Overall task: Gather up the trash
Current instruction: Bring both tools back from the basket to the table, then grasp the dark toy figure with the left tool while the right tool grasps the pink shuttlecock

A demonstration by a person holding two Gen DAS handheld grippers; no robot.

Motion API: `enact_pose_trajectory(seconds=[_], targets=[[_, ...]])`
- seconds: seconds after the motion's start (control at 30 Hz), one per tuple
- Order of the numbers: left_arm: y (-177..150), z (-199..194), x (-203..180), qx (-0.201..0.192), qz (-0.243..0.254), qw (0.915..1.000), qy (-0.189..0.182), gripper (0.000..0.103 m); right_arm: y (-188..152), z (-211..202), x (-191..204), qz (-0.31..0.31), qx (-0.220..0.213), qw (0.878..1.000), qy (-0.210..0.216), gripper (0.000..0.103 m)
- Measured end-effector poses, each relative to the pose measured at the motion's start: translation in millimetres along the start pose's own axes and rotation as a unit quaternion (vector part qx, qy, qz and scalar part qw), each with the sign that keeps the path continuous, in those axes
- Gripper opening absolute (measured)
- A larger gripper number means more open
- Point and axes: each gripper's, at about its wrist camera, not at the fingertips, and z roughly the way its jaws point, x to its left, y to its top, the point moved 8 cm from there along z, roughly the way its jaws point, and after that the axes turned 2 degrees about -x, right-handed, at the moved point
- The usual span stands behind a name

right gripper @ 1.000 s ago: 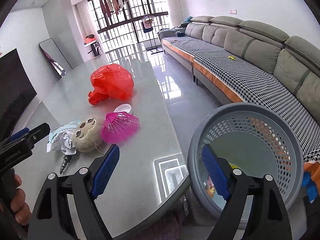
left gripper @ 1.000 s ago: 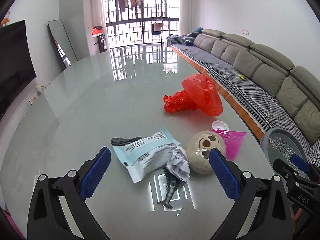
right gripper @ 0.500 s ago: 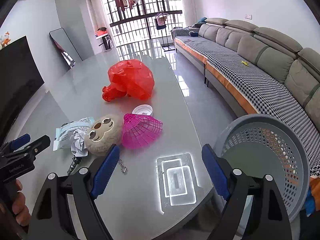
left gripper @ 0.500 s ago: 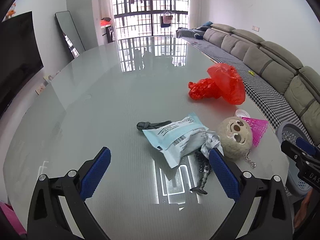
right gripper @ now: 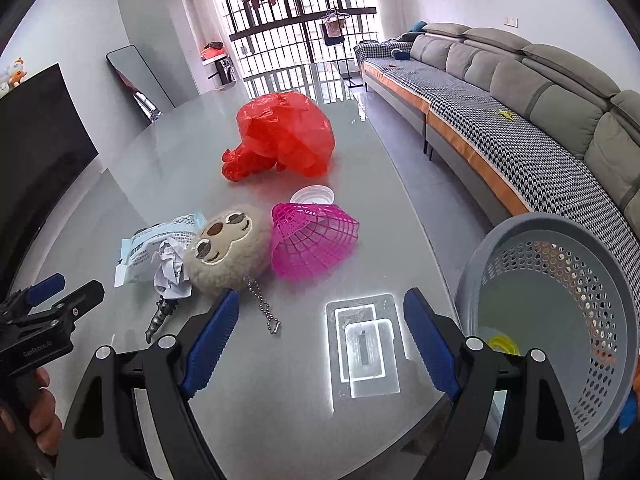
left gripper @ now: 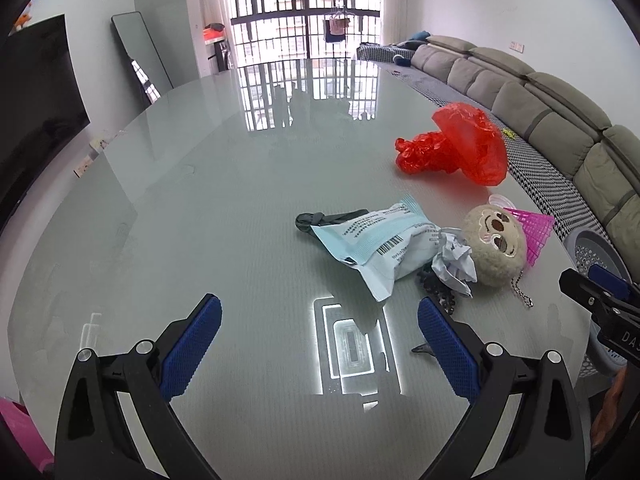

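A heap of litter lies on the glossy grey table (left gripper: 200,208): a pale blue printed pouch (left gripper: 376,240), a crumpled white paper (left gripper: 456,260), a black knotted scrap (left gripper: 320,218), a red plastic bag (right gripper: 284,136), a pink mesh cup (right gripper: 316,240) and a white lid (right gripper: 312,196). Among them sits a beige plush sloth head (right gripper: 228,248) with a ball chain. My left gripper (left gripper: 320,320) hovers open, short of the pouch. Over the table's near right edge my right gripper (right gripper: 320,316) is open and empty. A grey perforated basket (right gripper: 560,320) stands right of the table, something yellow inside.
A dark toy figure (right gripper: 160,316) lies under the crumpled paper. A long grey sofa (right gripper: 540,92) with a houndstooth cover runs along the right wall. A dark screen (left gripper: 36,120) and a leaning mirror (left gripper: 140,64) stand at the left.
Both grippers have swung left across the table. The litter pile has slid rightwards in the left wrist view, and the basket has slid to the right edge of the right wrist view.
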Motion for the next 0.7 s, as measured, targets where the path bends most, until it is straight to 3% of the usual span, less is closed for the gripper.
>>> enact_pose_trajectory(seconds=[0.23,0.47,0.7], targets=[[-14,20,-38,0.035,0.022,0.9986,-0.033,0.097,1,-10,-17,0.014,-0.009,1.0,-0.015,0.081],[-13,36,-58,0.052,0.024,0.9976,-0.039,0.094,-2,-17,-33,0.029,-0.016,0.999,-0.016,0.081],[-18,41,-68,0.062,0.034,0.9962,-0.051,0.066,-3,-19,-46,0.044,-0.019,0.999,-0.016,0.081]])
